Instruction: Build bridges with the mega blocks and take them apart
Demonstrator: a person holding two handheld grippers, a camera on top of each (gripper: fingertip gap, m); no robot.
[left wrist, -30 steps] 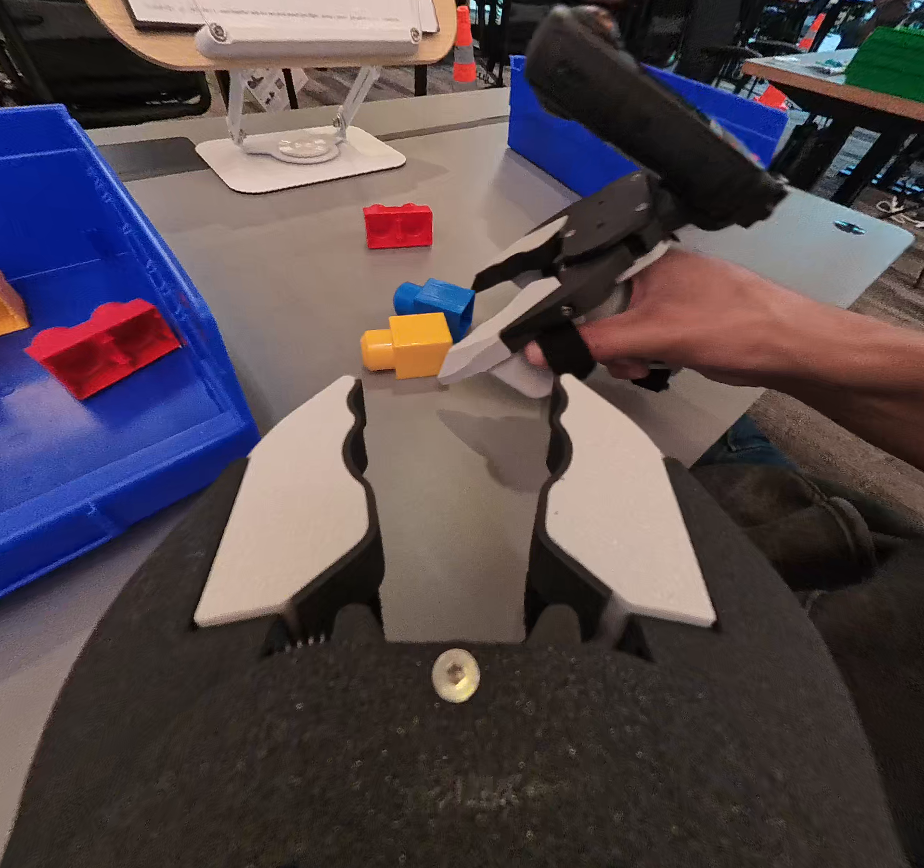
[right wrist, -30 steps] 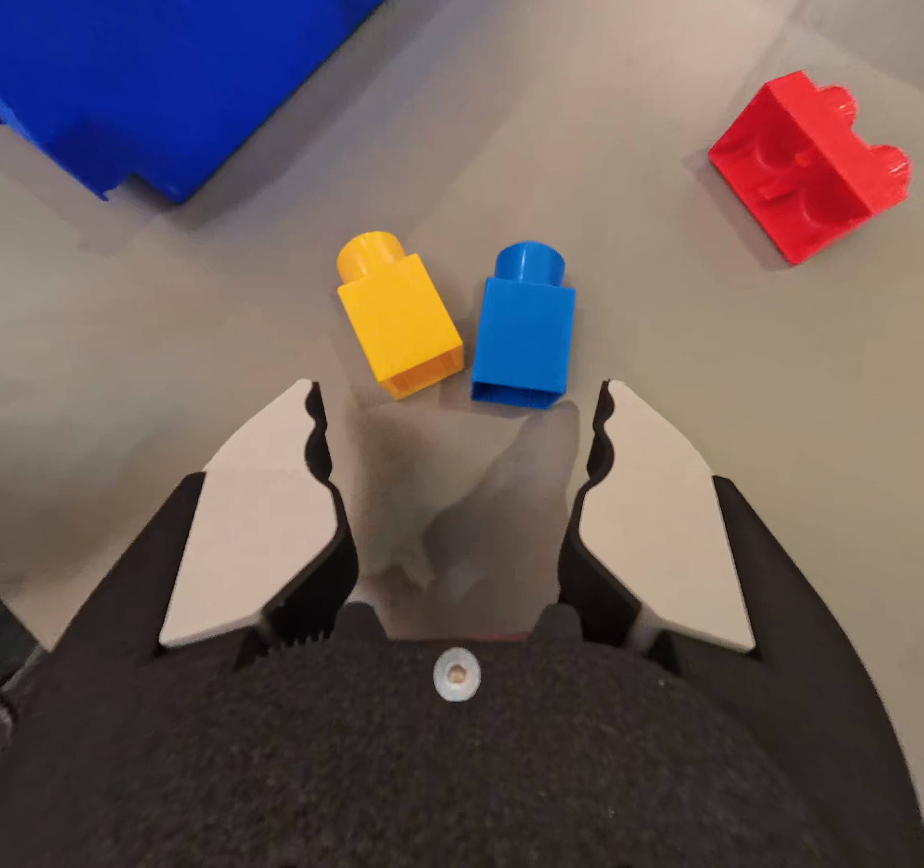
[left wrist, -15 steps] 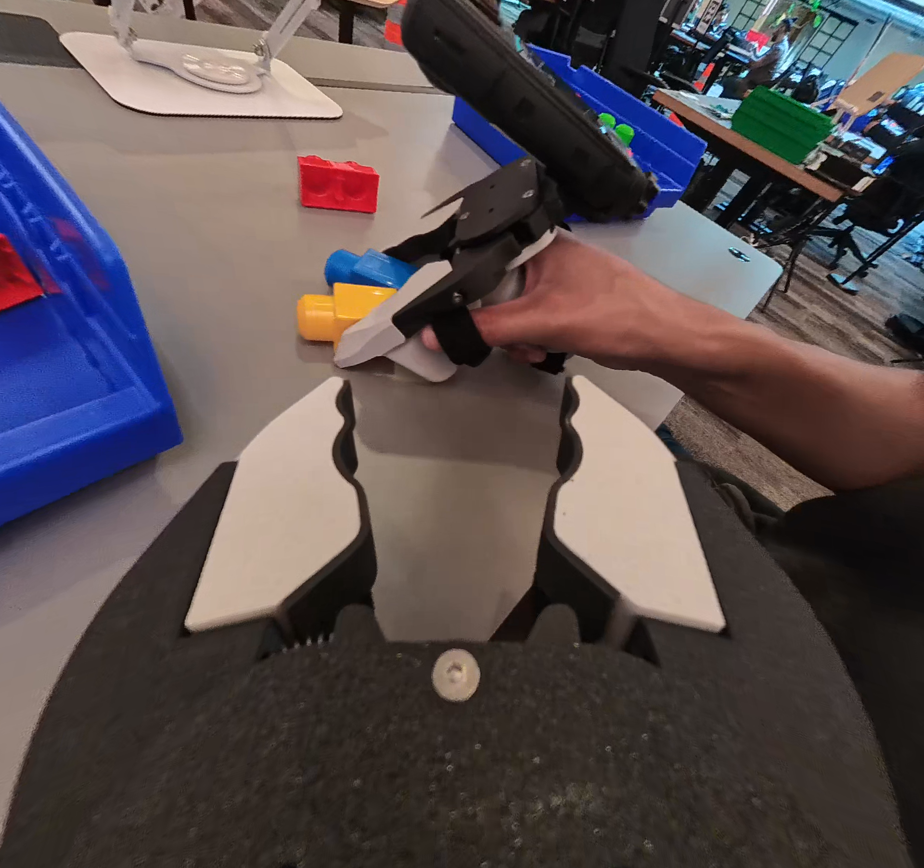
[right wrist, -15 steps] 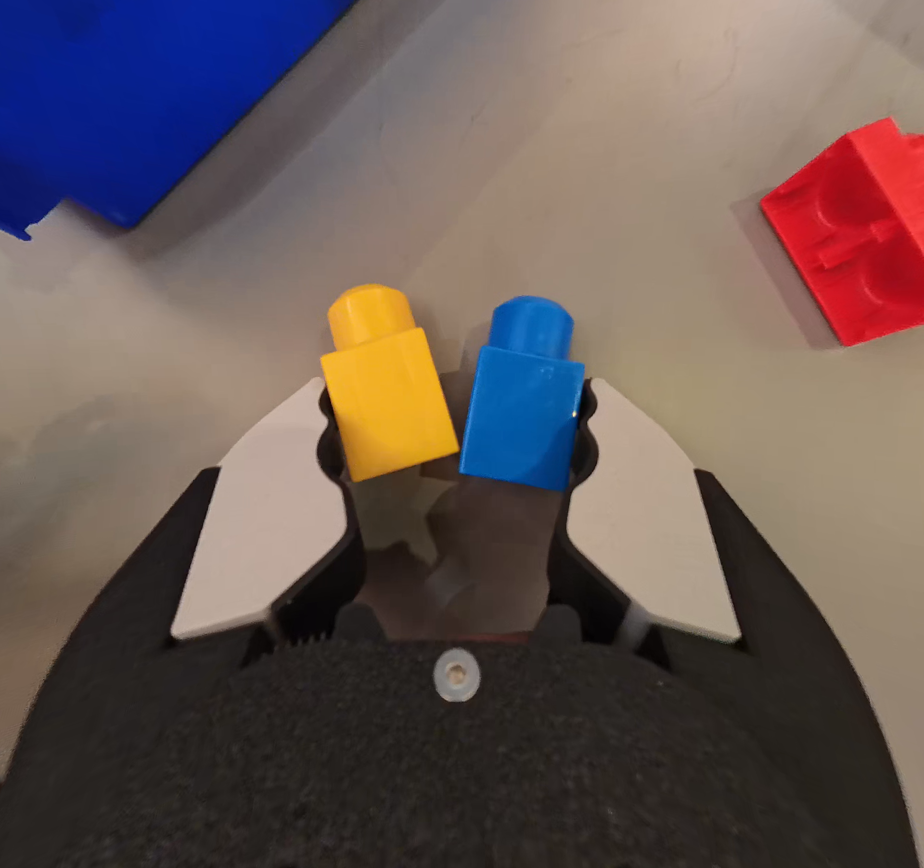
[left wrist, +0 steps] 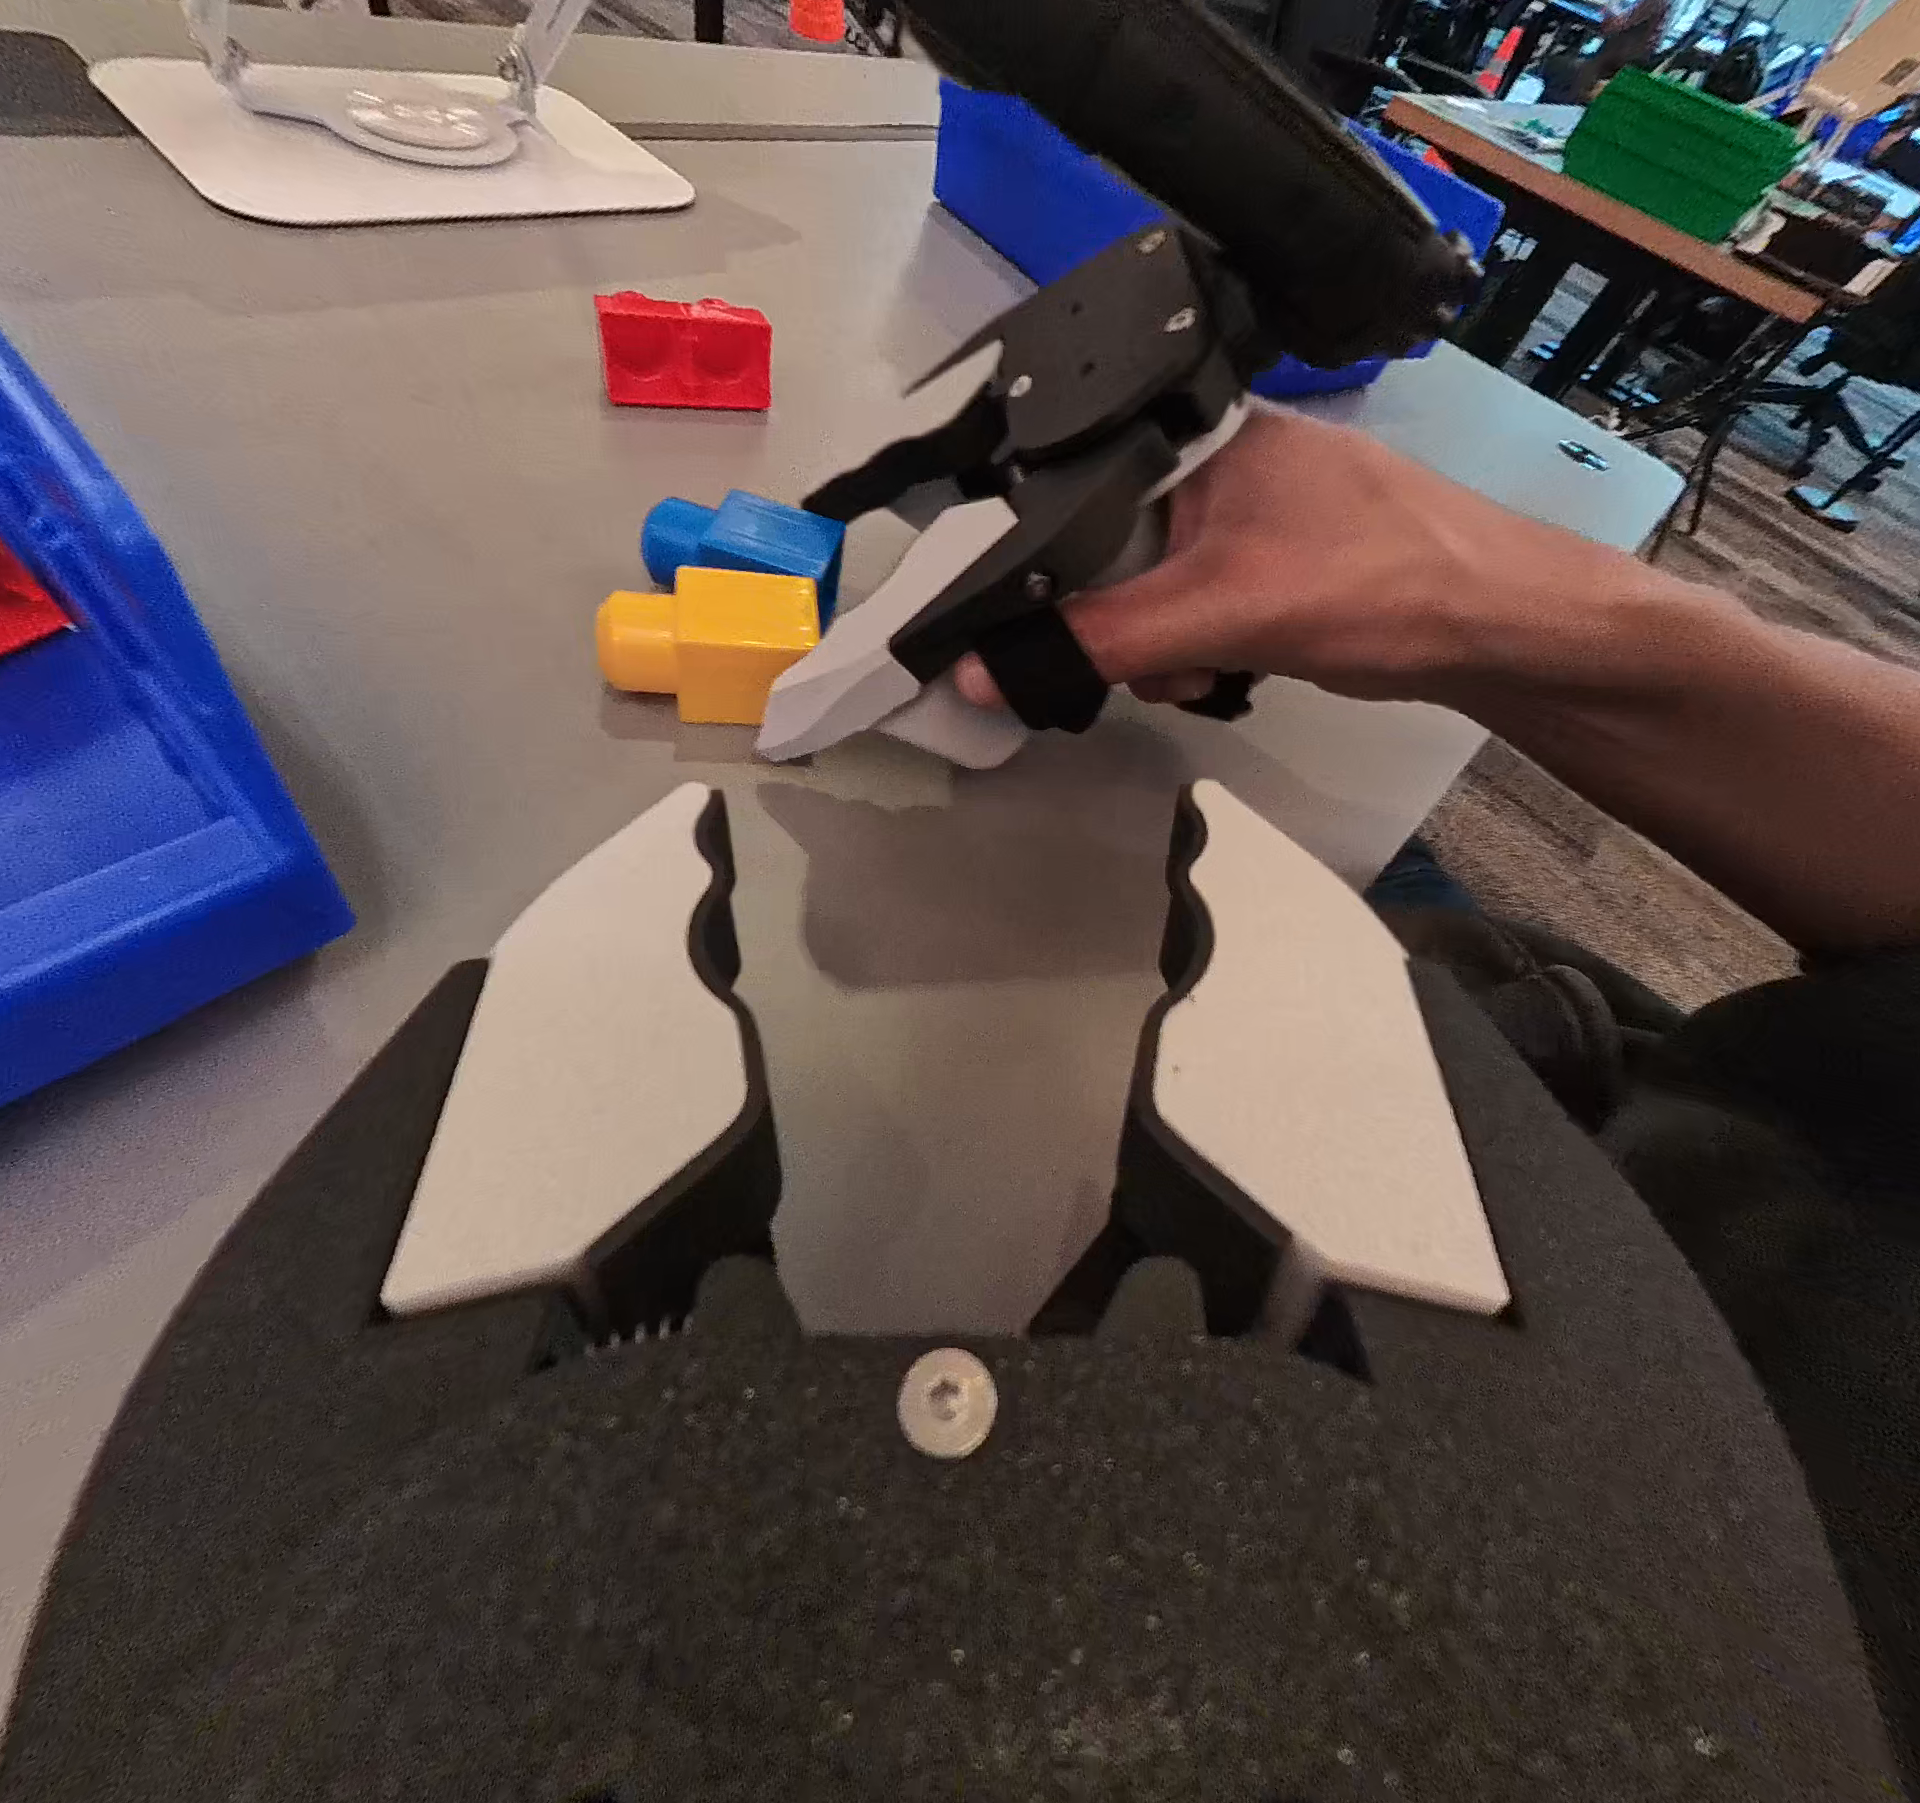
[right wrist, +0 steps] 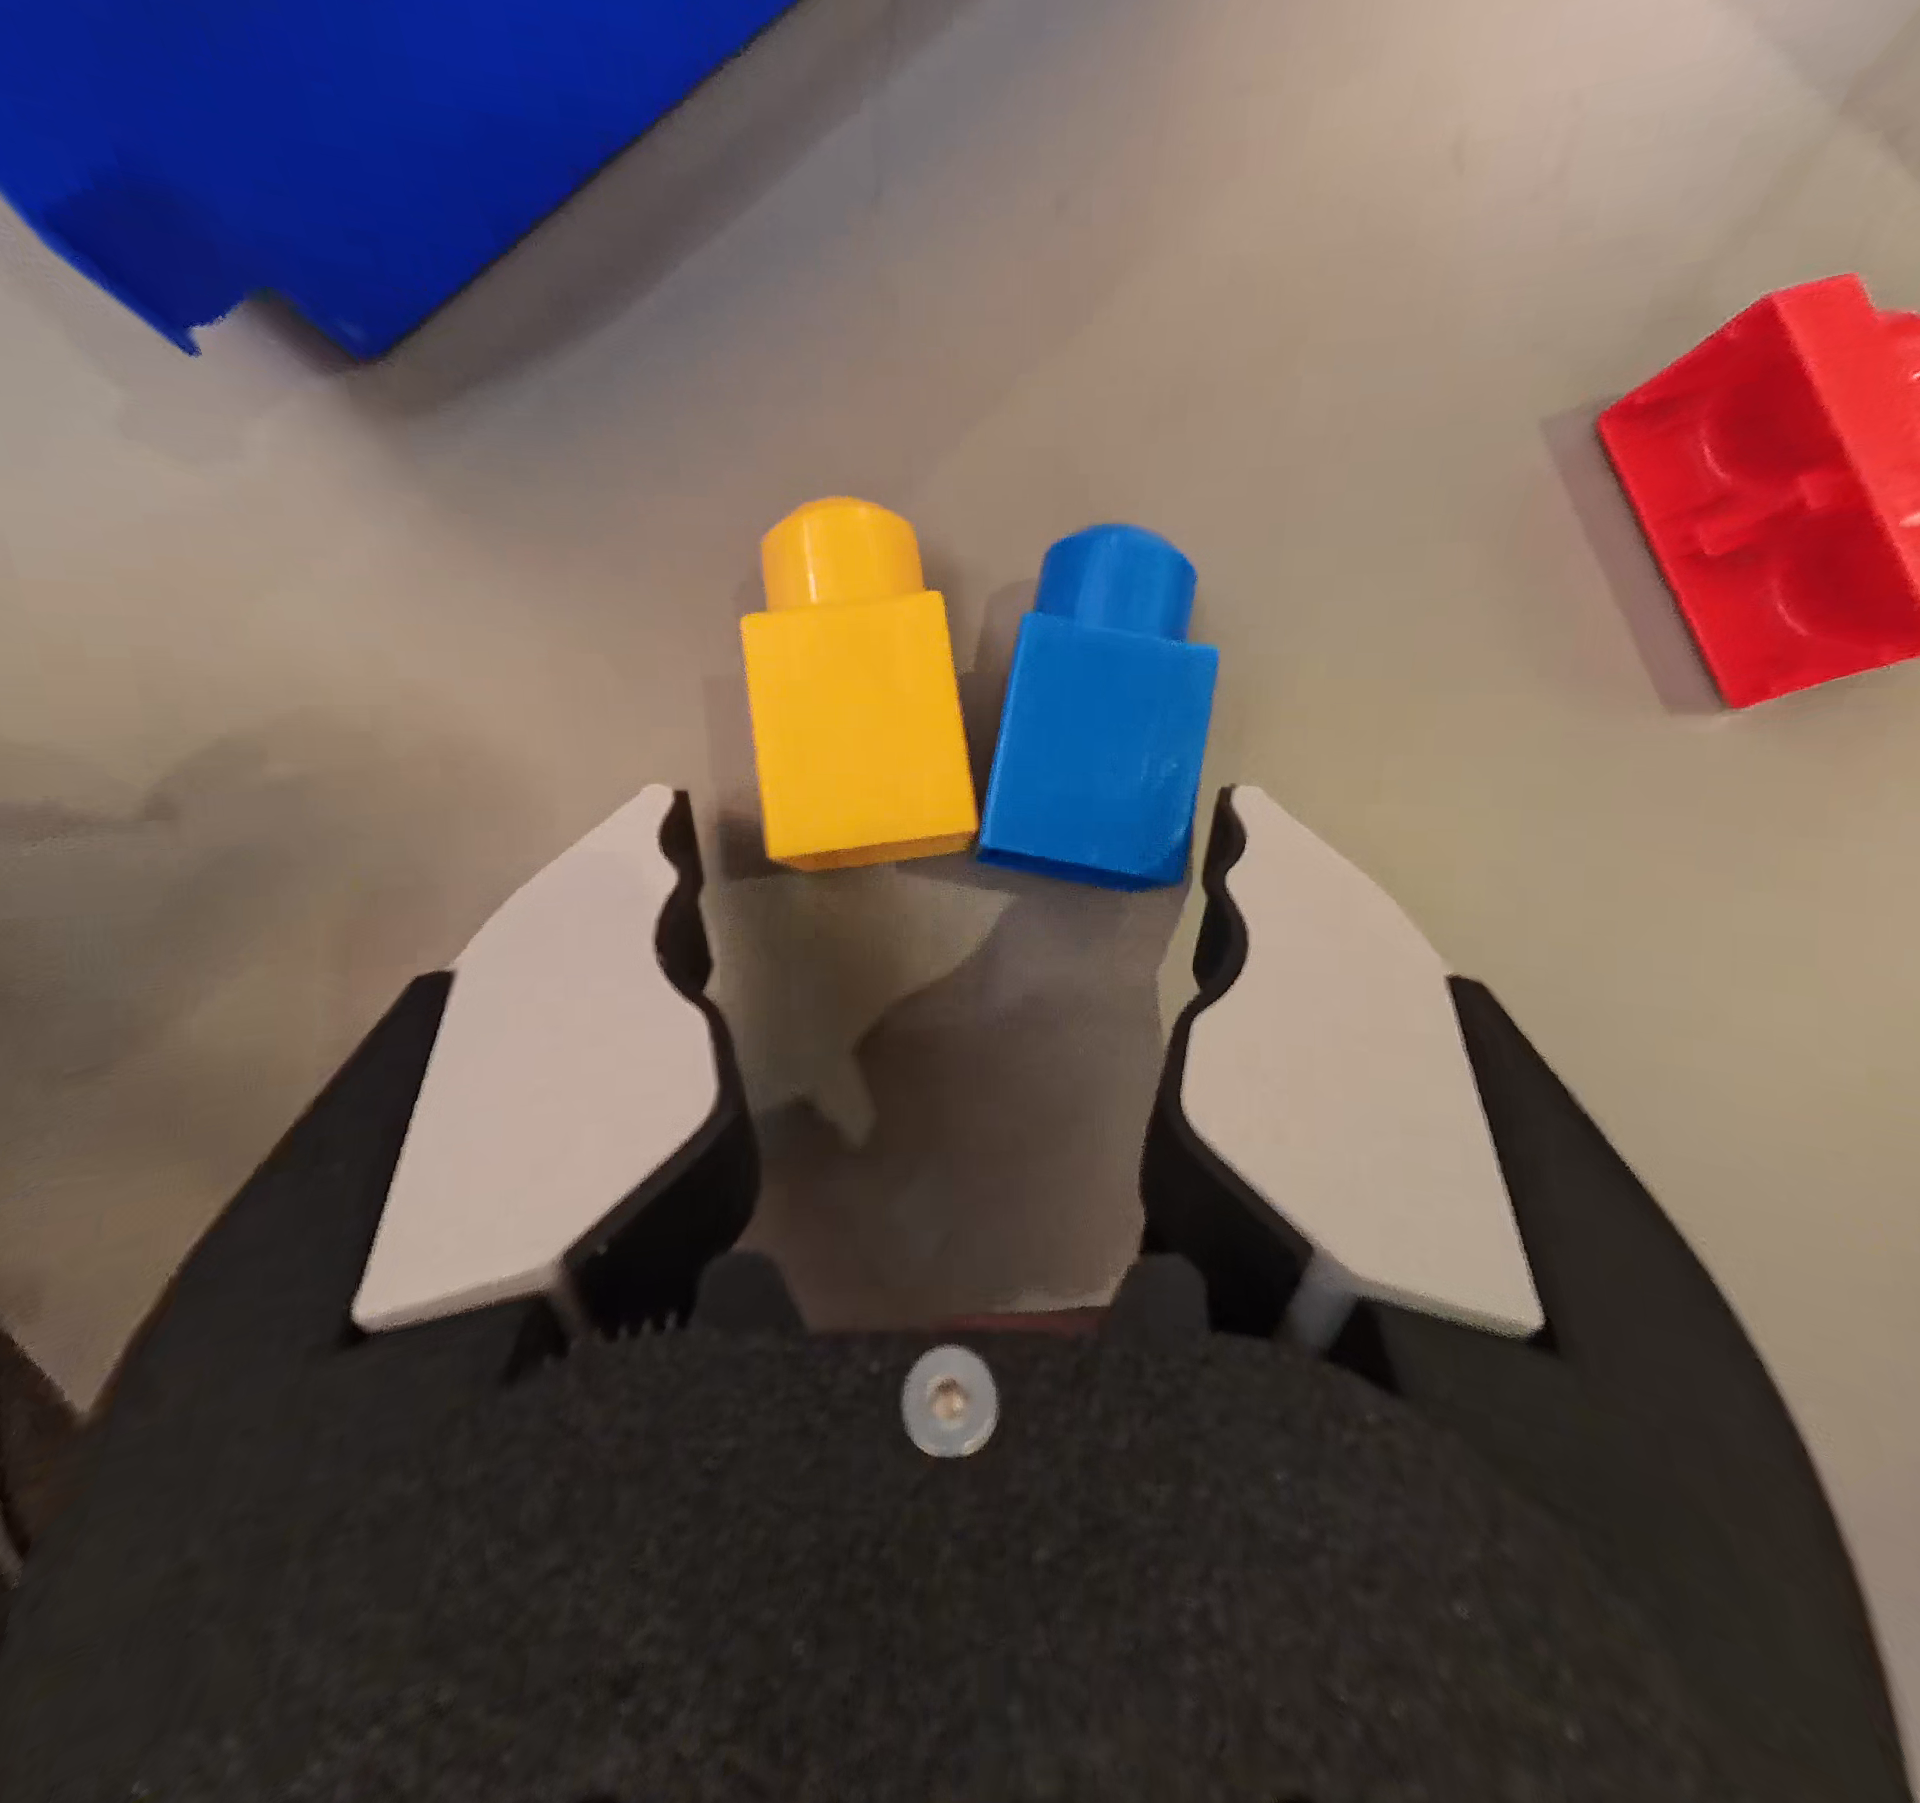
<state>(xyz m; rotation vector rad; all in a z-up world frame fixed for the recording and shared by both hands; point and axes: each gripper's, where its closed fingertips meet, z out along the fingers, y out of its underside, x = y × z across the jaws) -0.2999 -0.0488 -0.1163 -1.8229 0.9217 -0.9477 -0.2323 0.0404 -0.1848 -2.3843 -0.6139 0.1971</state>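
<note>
A yellow one-stud block (right wrist: 852,725) and a blue one-stud block (right wrist: 1101,745) lie on their sides, side by side, on the grey table. My right gripper (right wrist: 951,813) is open and empty, its fingertips just short of the blocks' open ends. In the left wrist view the yellow block (left wrist: 727,641) and blue block (left wrist: 769,538) lie in front of the right gripper (left wrist: 800,626), which a hand holds low over the table. A red two-stud block (left wrist: 686,351) lies farther back; it also shows in the right wrist view (right wrist: 1787,506). My left gripper (left wrist: 945,808) is open and empty, nearer the table's front edge.
A blue bin (left wrist: 125,818) stands at the left with a red block (left wrist: 21,600) in it; it also shows in the right wrist view (right wrist: 364,91). Another blue bin (left wrist: 1039,174) stands at the back right. A white stand base (left wrist: 395,132) is at the back.
The right gripper moved in around the two blocks, squeezed them together, then drew back. The blocks now lie parallel and touching, ahead of its fingertips. The left gripper's view shifted slightly.
</note>
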